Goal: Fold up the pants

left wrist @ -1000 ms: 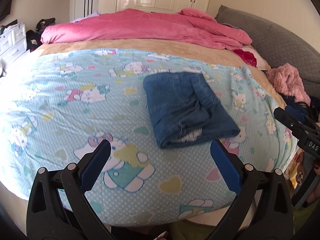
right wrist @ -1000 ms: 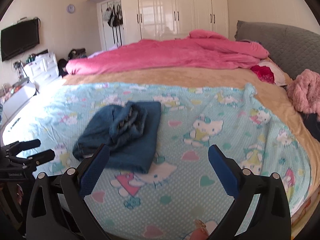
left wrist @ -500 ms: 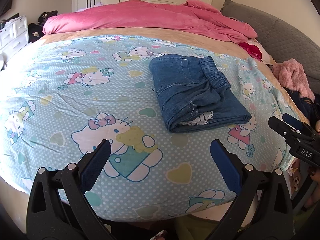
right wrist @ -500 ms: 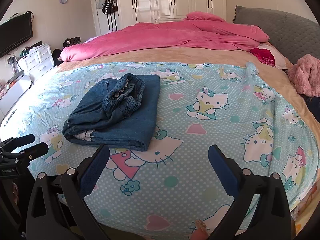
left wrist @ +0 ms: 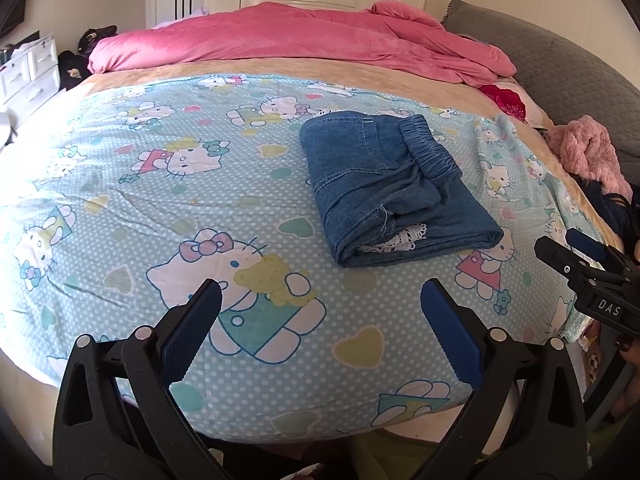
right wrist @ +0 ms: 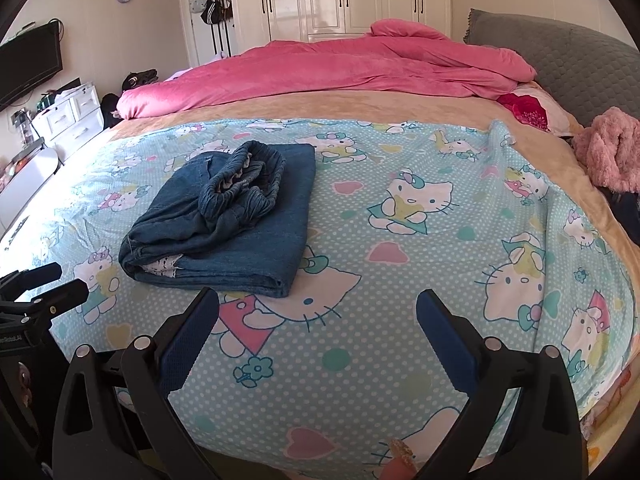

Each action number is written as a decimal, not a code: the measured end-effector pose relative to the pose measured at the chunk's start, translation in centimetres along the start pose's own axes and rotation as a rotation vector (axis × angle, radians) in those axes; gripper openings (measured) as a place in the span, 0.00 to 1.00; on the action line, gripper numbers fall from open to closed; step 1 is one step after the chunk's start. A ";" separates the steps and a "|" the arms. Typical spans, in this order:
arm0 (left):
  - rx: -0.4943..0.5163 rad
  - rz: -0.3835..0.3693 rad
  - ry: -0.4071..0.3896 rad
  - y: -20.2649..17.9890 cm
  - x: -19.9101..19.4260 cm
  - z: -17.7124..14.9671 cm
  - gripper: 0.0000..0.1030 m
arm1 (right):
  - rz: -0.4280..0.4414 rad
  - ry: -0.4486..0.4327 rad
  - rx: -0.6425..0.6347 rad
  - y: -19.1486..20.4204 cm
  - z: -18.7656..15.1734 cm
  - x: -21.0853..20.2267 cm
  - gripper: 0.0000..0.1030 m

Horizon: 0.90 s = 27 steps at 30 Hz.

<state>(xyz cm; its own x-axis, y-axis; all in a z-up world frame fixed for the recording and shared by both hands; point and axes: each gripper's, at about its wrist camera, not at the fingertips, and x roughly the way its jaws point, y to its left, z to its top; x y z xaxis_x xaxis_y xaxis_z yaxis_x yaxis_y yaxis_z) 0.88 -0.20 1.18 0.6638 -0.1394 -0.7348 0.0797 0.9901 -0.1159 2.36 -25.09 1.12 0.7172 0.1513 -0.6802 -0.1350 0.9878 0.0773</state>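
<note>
Both tools (left wrist: 320,312) nearer lengthwise-folded pants (left wrist: 384,188)

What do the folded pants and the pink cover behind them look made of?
Folded pants: apparently blue denim, matte, with pale topstitching, an elastic gathered waistband and white lace trim at one edge. Pink cover: looks like plush fleece or velvet, with a soft sheen; uncertain.

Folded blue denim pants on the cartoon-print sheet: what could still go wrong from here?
1. The folded blue denim pants carry a bunched elastic waistband loose on top; it may slip and undo the fold.
2. White lace trim pokes from the near edge, so the bundle looks untidy.
3. The open left gripper and right gripper sit low; moving forward might snag the light-blue cartoon-print sheet.
</note>
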 end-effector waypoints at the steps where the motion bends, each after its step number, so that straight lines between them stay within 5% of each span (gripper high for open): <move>1: -0.001 0.001 0.001 0.0 0.0 0.0 0.91 | 0.000 0.000 0.000 0.0 0.0 0.0 0.96; 27: -0.011 0.012 0.015 0.3 0.0 0.2 0.91 | -0.001 0.005 -0.006 0.1 0.1 0.2 0.96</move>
<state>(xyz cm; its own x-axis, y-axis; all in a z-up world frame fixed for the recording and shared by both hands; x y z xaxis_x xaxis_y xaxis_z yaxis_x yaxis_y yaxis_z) 1.04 0.08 1.31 0.6536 -0.1276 -0.7460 0.0635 0.9915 -0.1139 2.58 -24.98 1.03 0.7140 0.1498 -0.6840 -0.1379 0.9878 0.0723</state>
